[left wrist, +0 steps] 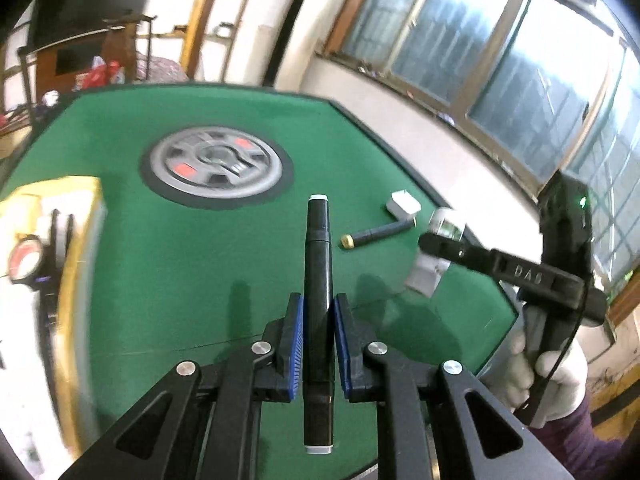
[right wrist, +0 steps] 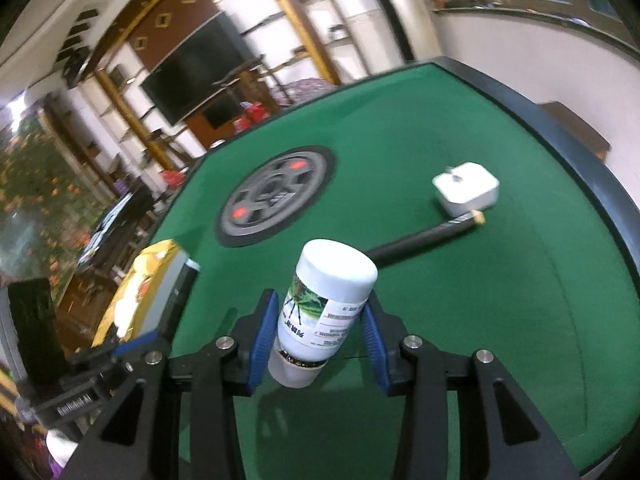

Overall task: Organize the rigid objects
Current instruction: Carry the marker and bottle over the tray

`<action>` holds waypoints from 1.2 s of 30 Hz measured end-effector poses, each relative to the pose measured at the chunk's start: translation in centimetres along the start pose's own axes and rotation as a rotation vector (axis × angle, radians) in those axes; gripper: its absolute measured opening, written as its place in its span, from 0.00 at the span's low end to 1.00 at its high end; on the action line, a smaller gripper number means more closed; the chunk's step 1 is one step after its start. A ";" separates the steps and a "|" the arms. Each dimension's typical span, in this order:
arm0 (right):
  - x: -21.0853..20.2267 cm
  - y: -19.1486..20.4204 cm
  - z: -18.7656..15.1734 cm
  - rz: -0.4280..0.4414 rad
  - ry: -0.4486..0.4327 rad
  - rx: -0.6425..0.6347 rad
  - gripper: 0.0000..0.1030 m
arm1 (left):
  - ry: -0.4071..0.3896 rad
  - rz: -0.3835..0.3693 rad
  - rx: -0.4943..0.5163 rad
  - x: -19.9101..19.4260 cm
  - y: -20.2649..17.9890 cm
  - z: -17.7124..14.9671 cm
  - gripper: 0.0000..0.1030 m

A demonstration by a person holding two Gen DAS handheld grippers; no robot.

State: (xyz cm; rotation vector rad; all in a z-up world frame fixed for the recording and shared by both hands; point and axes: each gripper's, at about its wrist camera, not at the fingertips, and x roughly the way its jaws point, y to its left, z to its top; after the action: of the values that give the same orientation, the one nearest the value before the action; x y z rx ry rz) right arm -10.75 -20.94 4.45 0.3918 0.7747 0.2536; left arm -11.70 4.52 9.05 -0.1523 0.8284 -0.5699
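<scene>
Two things were already lifted when I looked, one in each claw, with the rest lying on the green desk (left wrist: 168,264).

At the far left stood the yellow box (left wrist: 76,248), its open top turned up, and I judged it the likely home for the loose items, since a few things already sat inside it (too blurred to name).

My left claw (left wrist: 318,344) was pressed tight on a black marker (left wrist: 318,280), pinched at mid-barrel so that it pointed straight ahead with equal length before and behind the pads; that balance should keep it from swinging as I carry it. It hung clear above the felt.

Further right, the round control panel (left wrist: 216,166) sat in the middle of the desk, and beyond it a dark pen with a gold tip (left wrist: 376,234) lay flat, just beside a small white charger block (left wrist: 403,204), both untouched.

At the right, my right claw (right wrist: 320,334) pinched a white pill bottle (right wrist: 326,300) by its labelled body, tilted, cap end away from me, and raised off the desk. Gripping the wide middle rather than the cap seemed the safer hold to me.
</scene>
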 end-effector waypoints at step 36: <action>11.8 30.7 -9.2 0.357 0.528 -0.464 0.33 | -0.097 0.410 -0.398 -11.7 20.9 -8.7 0.33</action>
State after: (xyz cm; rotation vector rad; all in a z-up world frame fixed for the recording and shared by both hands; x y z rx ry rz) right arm -11.65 13.15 4.35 0.0105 1.1264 0.8783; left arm -15.59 29.12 3.70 -0.3610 0.8424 -0.0070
